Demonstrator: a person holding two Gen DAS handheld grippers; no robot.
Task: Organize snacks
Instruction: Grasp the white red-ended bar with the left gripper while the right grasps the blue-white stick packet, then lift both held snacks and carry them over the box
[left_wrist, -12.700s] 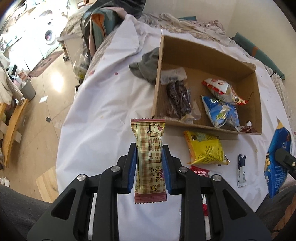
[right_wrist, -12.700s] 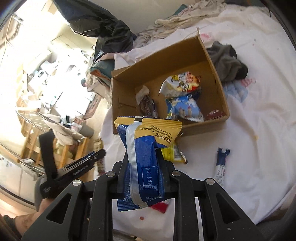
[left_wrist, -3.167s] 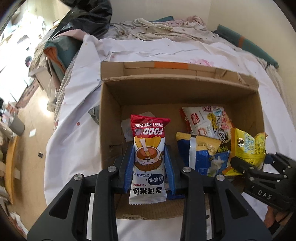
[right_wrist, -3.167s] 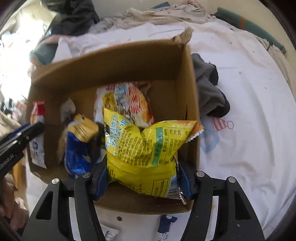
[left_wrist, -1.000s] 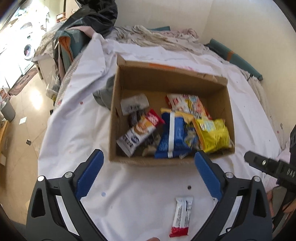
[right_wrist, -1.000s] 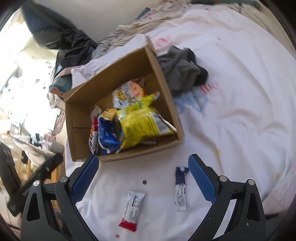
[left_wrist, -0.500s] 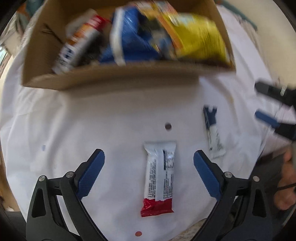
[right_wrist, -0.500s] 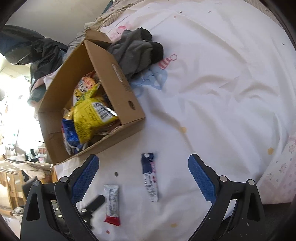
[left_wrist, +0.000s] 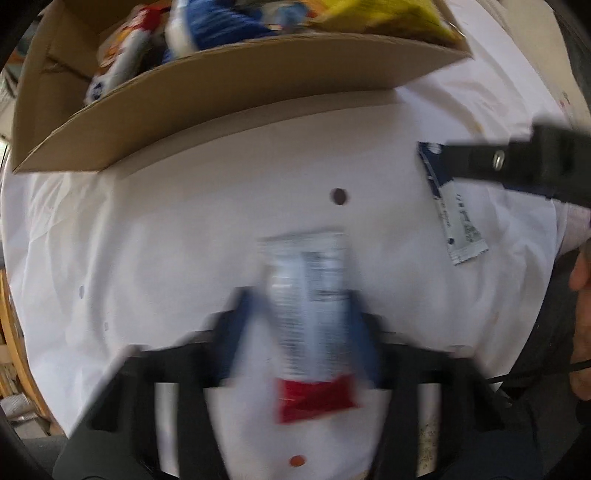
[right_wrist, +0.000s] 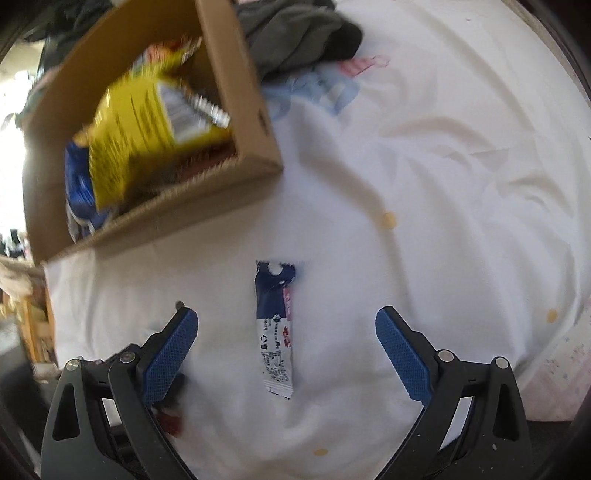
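Observation:
In the blurred left wrist view my left gripper (left_wrist: 306, 317) has closed around a white snack bar with a red end (left_wrist: 308, 295) on the white sheet. The cardboard box (left_wrist: 229, 92) full of snack bags stands just beyond. My right gripper (right_wrist: 286, 336) is wide open, its jaws on either side of a blue and white stick packet (right_wrist: 275, 325) lying flat on the sheet. That packet also shows in the left wrist view (left_wrist: 452, 218), partly under the right gripper's finger. A yellow bag (right_wrist: 147, 122) sticks out of the box (right_wrist: 243, 92).
A grey cloth (right_wrist: 295, 37) lies bunched behind the box's right side. The white sheet (right_wrist: 443, 166) stretches wide to the right. The bed edge runs close below both grippers. A hand (left_wrist: 580, 317) shows at the right edge.
My left gripper has dropped onto the red-ended bar and closed on it. My right gripper has come down over the blue stick packet, still open.

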